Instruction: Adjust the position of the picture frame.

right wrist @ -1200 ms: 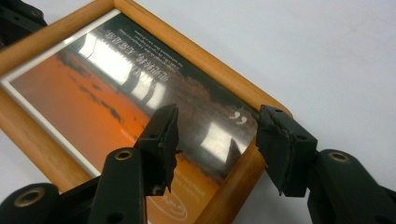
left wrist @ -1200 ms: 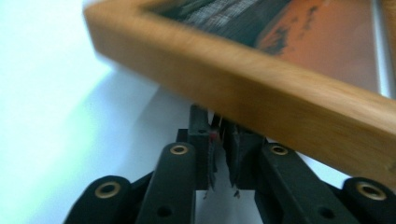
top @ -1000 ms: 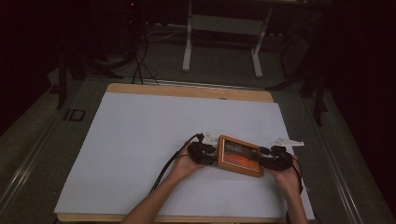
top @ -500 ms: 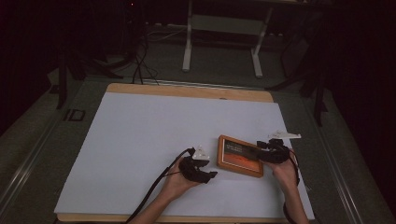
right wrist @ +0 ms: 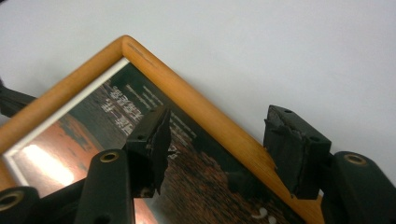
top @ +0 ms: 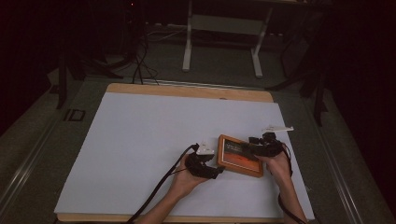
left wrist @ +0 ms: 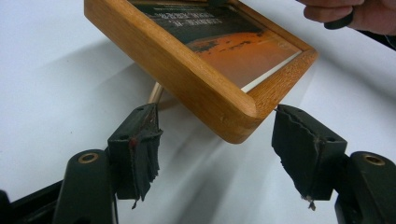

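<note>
A wooden picture frame (top: 240, 156) lies at the lower right of the white surface (top: 140, 140) in the high view, between the two hands. Its moulding is warm honey-coloured wood with rounded corners. A thin white inner border surrounds a print that is dark at one end, with lines of pale lettering, and glowing orange-red at the other. In the left gripper view, one corner of the frame is lifted off the surface, with a shadow and a slim pale wooden piece (left wrist: 155, 93) showing beneath it.

The left hand-held gripper (top: 212, 171) sits just beside the frame's lower left edge in the high view. Its jaws have just been opening and now stand wide apart. In its own view the raised frame corner (left wrist: 243, 116) points into the gap between the black, ragged-edged pads (left wrist: 140, 149), which do not press on it.

The right hand-held gripper (top: 254, 147) reaches over the frame's upper right edge. Its jaws have also just been opening and stand wide. In the right gripper view one pad (right wrist: 156, 144) hangs over the print and the other beyond the wooden rail (right wrist: 219, 126), astride it without gripping.
</note>
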Action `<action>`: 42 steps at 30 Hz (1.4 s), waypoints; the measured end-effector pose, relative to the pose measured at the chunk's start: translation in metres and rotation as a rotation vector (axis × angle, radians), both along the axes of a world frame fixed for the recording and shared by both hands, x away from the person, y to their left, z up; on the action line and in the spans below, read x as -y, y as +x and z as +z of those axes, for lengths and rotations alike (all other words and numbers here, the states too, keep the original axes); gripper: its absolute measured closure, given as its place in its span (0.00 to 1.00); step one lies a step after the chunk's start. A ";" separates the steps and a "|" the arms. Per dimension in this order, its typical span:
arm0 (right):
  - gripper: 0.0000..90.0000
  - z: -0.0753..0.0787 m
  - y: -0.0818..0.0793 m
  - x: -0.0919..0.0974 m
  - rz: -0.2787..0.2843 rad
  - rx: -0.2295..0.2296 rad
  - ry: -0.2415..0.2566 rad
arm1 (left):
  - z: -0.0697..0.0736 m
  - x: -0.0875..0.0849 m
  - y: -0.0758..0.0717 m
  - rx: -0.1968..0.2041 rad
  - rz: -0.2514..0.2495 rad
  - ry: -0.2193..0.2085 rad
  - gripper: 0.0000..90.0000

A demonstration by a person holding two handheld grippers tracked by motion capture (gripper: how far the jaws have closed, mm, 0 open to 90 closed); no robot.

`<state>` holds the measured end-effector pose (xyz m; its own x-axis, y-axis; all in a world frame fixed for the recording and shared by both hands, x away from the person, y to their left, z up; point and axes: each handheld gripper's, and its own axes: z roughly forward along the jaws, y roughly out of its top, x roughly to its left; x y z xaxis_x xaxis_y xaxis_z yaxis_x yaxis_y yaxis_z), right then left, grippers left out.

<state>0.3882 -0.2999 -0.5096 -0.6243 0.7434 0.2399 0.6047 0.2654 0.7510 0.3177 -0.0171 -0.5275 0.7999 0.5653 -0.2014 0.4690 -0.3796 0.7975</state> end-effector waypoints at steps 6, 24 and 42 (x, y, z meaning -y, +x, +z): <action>0.46 -0.002 0.006 0.001 0.030 -0.023 -0.006 | 0.000 -0.001 0.002 -0.004 -0.006 0.006 0.36; 0.54 -0.002 -0.003 0.008 0.060 -0.059 -0.020 | 0.013 -0.023 0.022 -0.027 0.078 -0.054 0.38; 0.48 0.000 -0.019 0.011 0.106 -0.027 0.006 | 0.008 -0.029 0.021 -0.053 0.086 -0.035 0.41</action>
<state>0.3691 -0.3111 -0.5096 -0.6924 0.6722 0.2623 0.5938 0.3242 0.7364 0.3387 0.0115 -0.5193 0.7366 0.6229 -0.2633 0.5407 -0.3086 0.7826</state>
